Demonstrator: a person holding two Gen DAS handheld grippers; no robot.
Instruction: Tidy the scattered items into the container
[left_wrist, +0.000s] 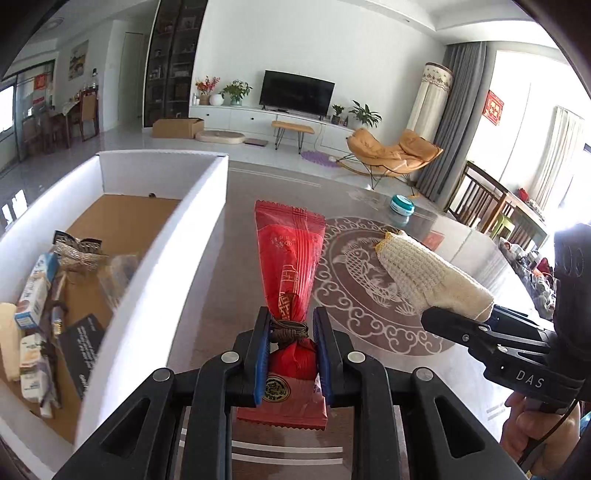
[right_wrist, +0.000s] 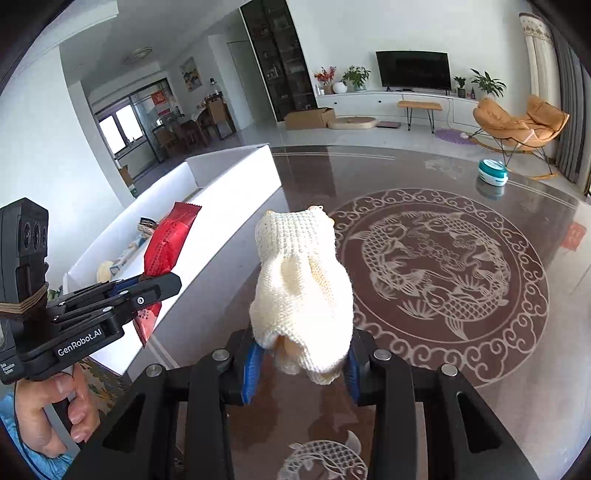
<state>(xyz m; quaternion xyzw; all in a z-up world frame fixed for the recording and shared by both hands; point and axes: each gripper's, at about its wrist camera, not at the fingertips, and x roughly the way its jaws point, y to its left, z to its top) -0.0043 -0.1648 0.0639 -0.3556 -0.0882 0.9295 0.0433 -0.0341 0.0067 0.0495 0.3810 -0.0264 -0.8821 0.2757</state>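
Note:
My left gripper (left_wrist: 290, 332) is shut on a red snack packet (left_wrist: 290, 266) tied with a brown cord, holding it above the table just right of the white cardboard box (left_wrist: 159, 266). The packet also shows in the right wrist view (right_wrist: 166, 240), beside the box (right_wrist: 236, 192). My right gripper (right_wrist: 301, 354) is shut on a cream knitted glove (right_wrist: 301, 280) and holds it above the table. The glove shows in the left wrist view (left_wrist: 424, 273), to the right of the packet. The box holds several small packets and a black card (left_wrist: 83, 343).
A teal round container (right_wrist: 493, 171) stands far right on the glossy brown table with its carp pattern (right_wrist: 436, 266). Beyond the table are an orange lounge chair (left_wrist: 395, 151), a TV unit and a brown carton on the floor.

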